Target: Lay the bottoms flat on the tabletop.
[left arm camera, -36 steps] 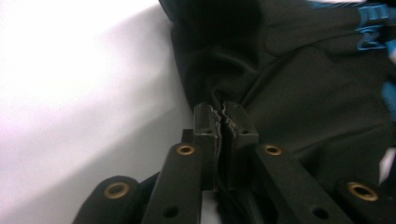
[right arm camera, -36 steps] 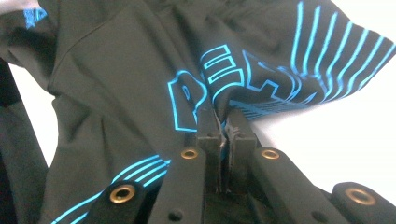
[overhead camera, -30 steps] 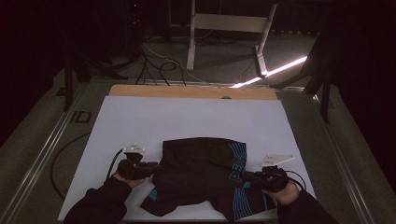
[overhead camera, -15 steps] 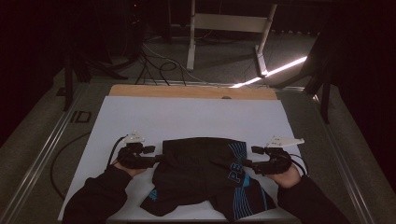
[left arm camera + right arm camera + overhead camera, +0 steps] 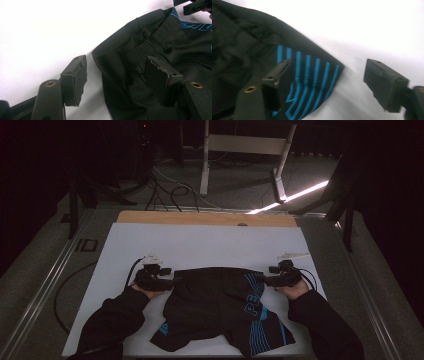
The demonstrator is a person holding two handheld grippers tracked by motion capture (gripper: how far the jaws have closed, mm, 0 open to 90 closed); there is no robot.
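A pair of black shorts (image 5: 220, 305) with blue stripes and lettering lies flat on the white table top (image 5: 200, 240), waistband away from me. My left gripper (image 5: 170, 281) stands open at the waistband's left corner. In the left gripper view the shorts (image 5: 130, 65) lie loose between the pads of the left gripper (image 5: 116, 65), whose jaws have just been opening. My right gripper (image 5: 265, 281) is at the right corner. In the right gripper view the right gripper (image 5: 328, 67) is open over the striped edge (image 5: 312, 75); its jaws have just been closing slightly, with no pad pressing cloth.
A wooden strip (image 5: 205, 218) borders the table's far edge. Beyond it, cables (image 5: 165, 190) trail on the floor near a white stand (image 5: 240, 150) and a bright light strip (image 5: 295, 195). A metal rail (image 5: 45, 290) runs along the table's left side.
Both hands have moved away from me along the sides of the shorts to the waistband corners. Both grippers' jaws have opened and let the cloth go. The shorts lie flatter.
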